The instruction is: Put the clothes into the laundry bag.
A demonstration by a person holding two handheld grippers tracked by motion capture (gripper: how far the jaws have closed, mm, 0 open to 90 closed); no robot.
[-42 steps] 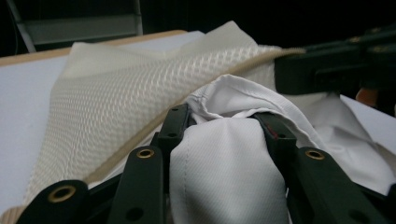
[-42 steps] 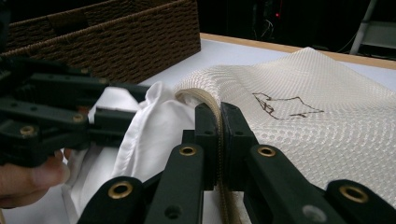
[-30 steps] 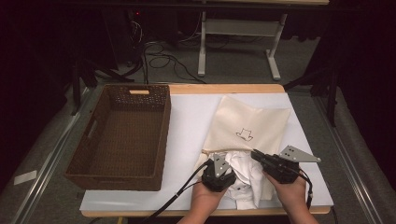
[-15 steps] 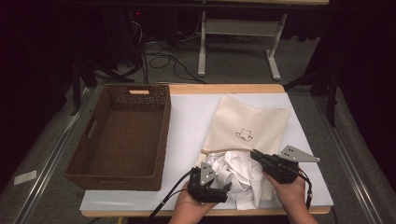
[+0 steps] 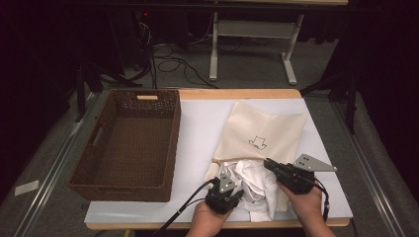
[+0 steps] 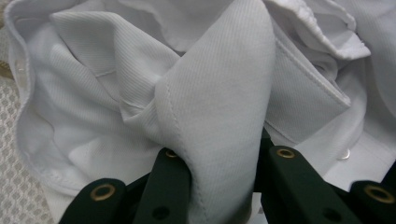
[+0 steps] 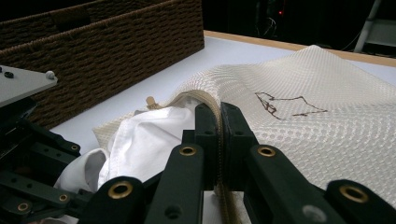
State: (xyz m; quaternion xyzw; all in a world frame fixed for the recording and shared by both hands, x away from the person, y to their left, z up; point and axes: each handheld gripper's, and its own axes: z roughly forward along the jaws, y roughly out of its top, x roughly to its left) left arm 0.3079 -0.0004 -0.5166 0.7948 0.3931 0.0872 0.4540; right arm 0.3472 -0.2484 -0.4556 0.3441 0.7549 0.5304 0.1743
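The white shirt point(image 6: 140, 93) runs off every edge of the left gripper view, hiding its jaw tips.

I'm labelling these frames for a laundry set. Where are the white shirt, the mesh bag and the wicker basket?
white shirt point(image 6: 219, 93), left gripper view, on the fold pinched between the jaws.
mesh bag point(image 7: 336, 84), right gripper view, on its upper face.
wicker basket point(image 5: 170, 143), high view, on its right wall.
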